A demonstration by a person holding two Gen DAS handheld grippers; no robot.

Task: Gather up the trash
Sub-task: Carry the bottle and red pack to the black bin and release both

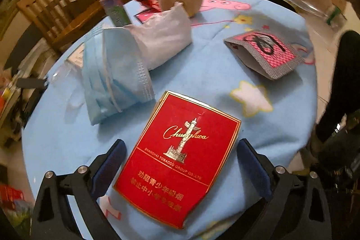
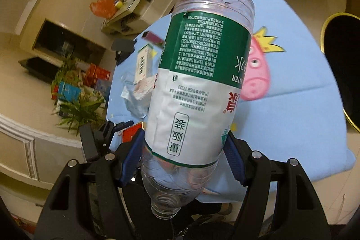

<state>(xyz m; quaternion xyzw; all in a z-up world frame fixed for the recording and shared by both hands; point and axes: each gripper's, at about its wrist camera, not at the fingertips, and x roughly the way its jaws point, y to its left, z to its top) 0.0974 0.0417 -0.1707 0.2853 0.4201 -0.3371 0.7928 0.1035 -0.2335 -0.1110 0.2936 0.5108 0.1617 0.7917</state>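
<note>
The red cigarette pack [image 1: 180,159] lies between the open left gripper [image 1: 180,163] fingers, long axis toward 1 o'clock, while the right gripper [image 2: 182,156] grips the plastic bottle [image 2: 198,87].

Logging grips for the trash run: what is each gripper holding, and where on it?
Right gripper clamps the bottle at its lower label, near the neck. Left gripper holds nothing, open around the cigarette pack.

The round worktop [image 1: 202,73] wears a pale blue cartoon-pig blanket. Nearest lies a red cigarette pack [image 1: 180,159]. Left and farther, a blue pleated face mask [image 1: 117,78] touches a crumpled white paper bag [image 1: 164,37]. Far right lies a pink patterned card packet [image 1: 265,53].
</note>
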